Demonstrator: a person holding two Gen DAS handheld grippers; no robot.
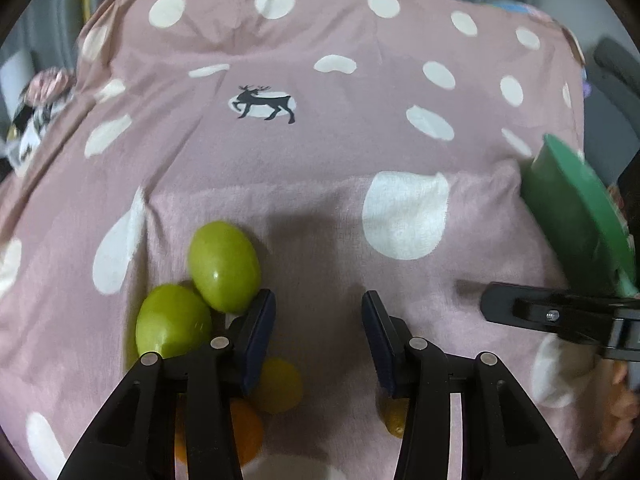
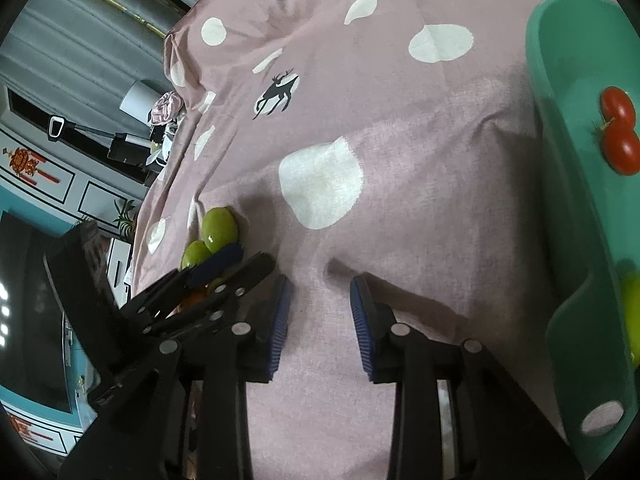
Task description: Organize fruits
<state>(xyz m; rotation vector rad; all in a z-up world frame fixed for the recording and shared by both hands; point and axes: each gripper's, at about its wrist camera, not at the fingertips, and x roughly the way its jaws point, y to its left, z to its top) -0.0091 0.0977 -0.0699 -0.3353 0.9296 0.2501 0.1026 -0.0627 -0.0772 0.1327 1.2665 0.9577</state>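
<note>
**Fruit waits on spotted pink cloth, both tongs empty**

Fruit lies mostly at the left: we see two glossy green oval fruits (image 1: 224,266) touching, just left of the left gripper (image 1: 318,312), whose jaws stand apart over bare pink polka-dot cloth (image 1: 320,152). An orange round fruit (image 1: 248,432) sits nearer, partly hidden. The right gripper (image 2: 320,300) gapes empty. Two red tomatoes (image 2: 618,136), and perhaps a yellow-green fruit, rest in the green plastic tray (image 2: 560,120) at right.
</note>
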